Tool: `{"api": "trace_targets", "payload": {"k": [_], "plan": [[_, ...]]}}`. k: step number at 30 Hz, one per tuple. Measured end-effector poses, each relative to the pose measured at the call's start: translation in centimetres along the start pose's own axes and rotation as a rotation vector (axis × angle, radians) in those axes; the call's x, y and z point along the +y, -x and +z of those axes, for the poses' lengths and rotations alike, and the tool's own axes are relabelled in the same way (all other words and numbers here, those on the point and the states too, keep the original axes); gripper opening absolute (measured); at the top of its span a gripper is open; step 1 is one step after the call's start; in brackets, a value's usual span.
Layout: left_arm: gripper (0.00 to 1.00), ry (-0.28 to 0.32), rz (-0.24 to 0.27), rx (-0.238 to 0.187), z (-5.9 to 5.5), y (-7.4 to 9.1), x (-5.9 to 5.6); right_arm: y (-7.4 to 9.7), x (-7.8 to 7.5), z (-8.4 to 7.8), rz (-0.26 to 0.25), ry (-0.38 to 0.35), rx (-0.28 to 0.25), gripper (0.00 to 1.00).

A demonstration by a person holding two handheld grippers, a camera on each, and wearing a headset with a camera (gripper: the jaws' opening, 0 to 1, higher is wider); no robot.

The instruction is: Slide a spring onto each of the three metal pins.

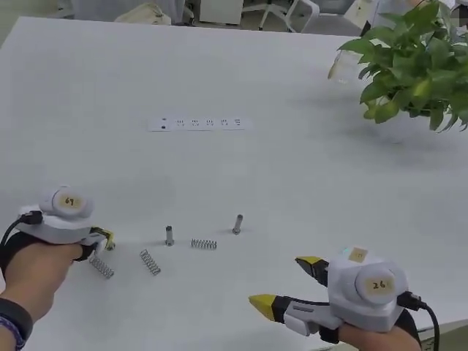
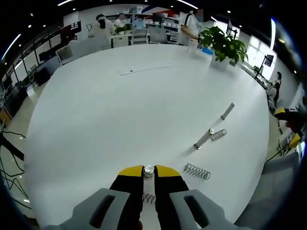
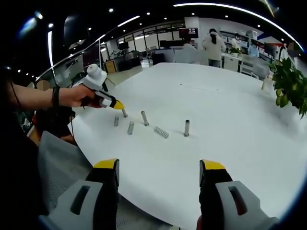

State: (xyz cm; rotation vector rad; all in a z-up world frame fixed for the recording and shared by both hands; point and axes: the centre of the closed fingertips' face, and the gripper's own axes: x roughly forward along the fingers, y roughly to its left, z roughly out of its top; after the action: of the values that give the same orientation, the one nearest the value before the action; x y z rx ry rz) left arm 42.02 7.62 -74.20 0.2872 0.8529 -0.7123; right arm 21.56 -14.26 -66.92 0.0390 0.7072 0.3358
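Metal pin (image 2: 149,168) clamped in left tool (image 1: 110,240), right tool (image 3: 159,165) apart, plant (image 1: 413,58) and power strip (image 1: 199,123) beyond

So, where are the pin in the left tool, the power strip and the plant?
pin (image 2: 149,169): left gripper view, its round top.
power strip (image 1: 199,123): head view, its middle.
plant (image 1: 413,58): head view, its leaves.
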Motion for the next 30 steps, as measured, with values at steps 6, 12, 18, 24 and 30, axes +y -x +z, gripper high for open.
{"api": "trace_targets", "payload": {"k": [6,12,18,24,30], "plan": [[0.0,0.0,0.0,0.004,-0.1,-0.2,0.0,-0.1,0.0,-0.1,0.001,-0.003,0.0,0.66],[0.03,-0.001,0.004,0.015,-0.4,-0.3,0.0,0.0,0.0,-0.2,0.0,-0.006,0.0,0.66],[0.08,0.011,-0.003,0.009,-0.4,-0.3,0.0,0.1,-0.2,-0.2,-0.003,-0.009,-0.004,0.66],[0.19,0.022,-0.01,-0.005,-0.1,0.2,-0.3,0.1,-0.1,0.0,-0.002,-0.012,-0.008,0.66],[0.23,0.025,-0.022,-0.014,-0.3,0.7,-0.9,0.0,0.0,0.1,0.002,-0.009,-0.011,0.66]]}}
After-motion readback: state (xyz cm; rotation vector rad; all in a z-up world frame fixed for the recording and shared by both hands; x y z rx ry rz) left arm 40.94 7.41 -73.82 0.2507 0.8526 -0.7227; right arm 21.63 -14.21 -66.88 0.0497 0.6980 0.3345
